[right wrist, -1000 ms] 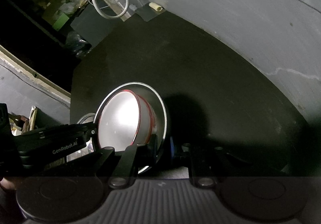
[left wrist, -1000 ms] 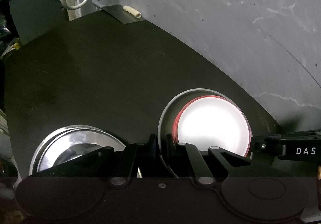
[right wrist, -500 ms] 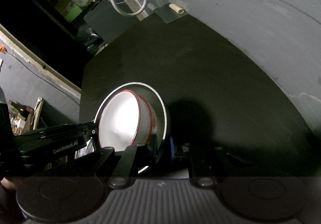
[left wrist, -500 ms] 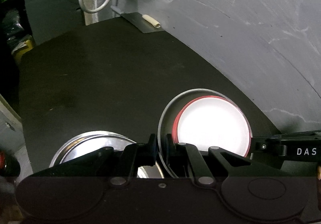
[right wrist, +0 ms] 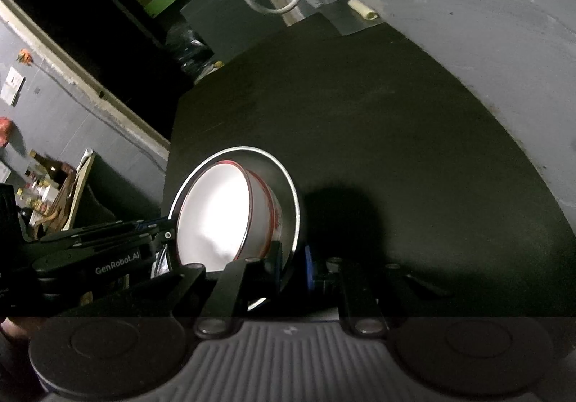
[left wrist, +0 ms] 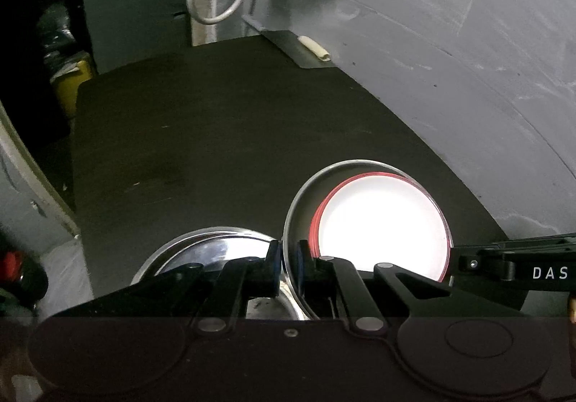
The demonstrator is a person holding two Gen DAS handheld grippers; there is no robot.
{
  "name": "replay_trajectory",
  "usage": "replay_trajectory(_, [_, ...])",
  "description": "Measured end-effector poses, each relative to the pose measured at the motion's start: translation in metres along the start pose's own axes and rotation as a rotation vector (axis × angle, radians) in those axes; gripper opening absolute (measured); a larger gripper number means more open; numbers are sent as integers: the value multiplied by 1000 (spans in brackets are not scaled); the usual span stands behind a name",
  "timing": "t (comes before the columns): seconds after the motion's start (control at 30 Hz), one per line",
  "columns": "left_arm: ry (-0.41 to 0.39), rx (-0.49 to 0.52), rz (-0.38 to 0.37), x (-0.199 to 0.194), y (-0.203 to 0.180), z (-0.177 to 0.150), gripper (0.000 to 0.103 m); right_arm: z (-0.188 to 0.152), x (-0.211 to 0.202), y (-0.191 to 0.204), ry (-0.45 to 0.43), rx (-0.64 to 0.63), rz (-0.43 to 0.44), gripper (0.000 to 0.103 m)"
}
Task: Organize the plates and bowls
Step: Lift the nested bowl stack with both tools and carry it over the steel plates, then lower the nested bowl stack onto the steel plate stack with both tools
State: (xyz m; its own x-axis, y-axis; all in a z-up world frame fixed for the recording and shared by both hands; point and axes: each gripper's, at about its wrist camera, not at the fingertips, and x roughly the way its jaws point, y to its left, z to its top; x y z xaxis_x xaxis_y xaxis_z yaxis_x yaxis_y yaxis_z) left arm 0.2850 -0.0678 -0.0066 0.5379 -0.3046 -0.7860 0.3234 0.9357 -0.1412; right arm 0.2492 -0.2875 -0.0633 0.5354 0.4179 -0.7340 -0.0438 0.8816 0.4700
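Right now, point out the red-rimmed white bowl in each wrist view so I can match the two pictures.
Left wrist view: the red-rimmed white bowl sits lower right of centre, inside the metal plate, seen from above.
Right wrist view: the same bowl is lower left of centre, seen side-on within that plate.
Shared landmark: the small cream roll at the black table's far corner.

The black table (left wrist: 216, 135) is viewed downward from each gripper, at close range. The steel plate (left wrist: 302, 200) (right wrist: 288, 193) with the red-rimmed bowl (left wrist: 381, 225) (right wrist: 216, 218) is shared, lower centre in both views
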Motion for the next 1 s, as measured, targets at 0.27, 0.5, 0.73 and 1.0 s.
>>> replay_trajectory(0.27, [-9,-54,40,-12,17,-10,7,-1,8,18,33,-51,29,14])
replay_trajectory(0.5, [-11,-95,74,-20,28,-19,7,-2,16,33,62,-90,52,15])
replay_trajectory(0.73, [-8,-139,107,-28,43,-31,7,-3,28,48,101,-128,75,15])
replay_trajectory(1.0, [7,-180,138,-32,58,-41,7,-3,40,60,142,-158,94,15])
